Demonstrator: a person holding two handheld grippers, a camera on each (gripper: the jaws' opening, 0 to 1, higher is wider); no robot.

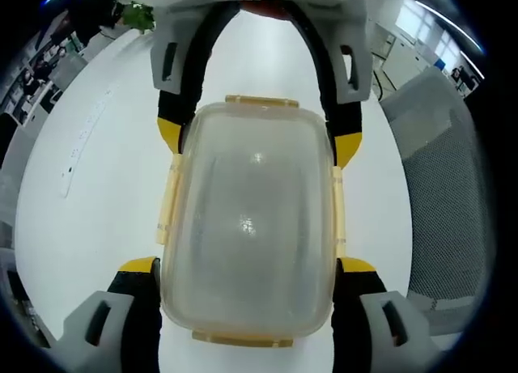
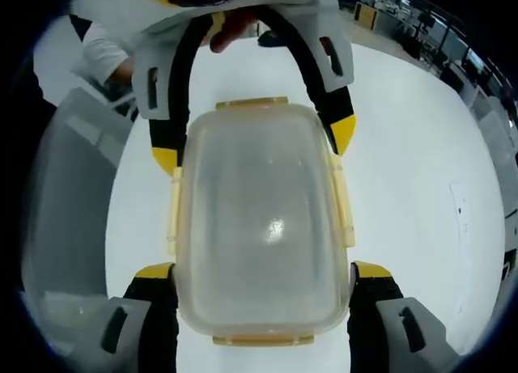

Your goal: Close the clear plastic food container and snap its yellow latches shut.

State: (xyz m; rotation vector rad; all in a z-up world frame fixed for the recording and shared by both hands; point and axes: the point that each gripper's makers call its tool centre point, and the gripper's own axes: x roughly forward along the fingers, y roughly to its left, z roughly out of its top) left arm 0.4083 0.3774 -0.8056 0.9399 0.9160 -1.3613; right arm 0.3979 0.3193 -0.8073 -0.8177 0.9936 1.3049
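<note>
The clear plastic container point(image 1: 251, 219) point(image 2: 263, 227) rests on the white table point(image 1: 89, 203) with its lid on. Yellow latches point(image 1: 166, 203) point(image 2: 344, 199) run along its long sides, with more at the two short ends point(image 1: 261, 103) point(image 2: 251, 103). I cannot tell whether they are snapped. My left gripper point(image 1: 247, 266) point(image 2: 255, 142) is open and straddles one end, its yellow-tipped jaws close against the sides. My right gripper point(image 2: 263, 269) point(image 1: 259, 140) is open and straddles the opposite end the same way.
A grey mesh chair point(image 1: 437, 187) point(image 2: 65, 195) stands beside the table. A hand point(image 2: 231, 25) shows behind the left gripper. Bare white tabletop point(image 2: 421, 187) spreads out on the other side of the container, with office desks far behind.
</note>
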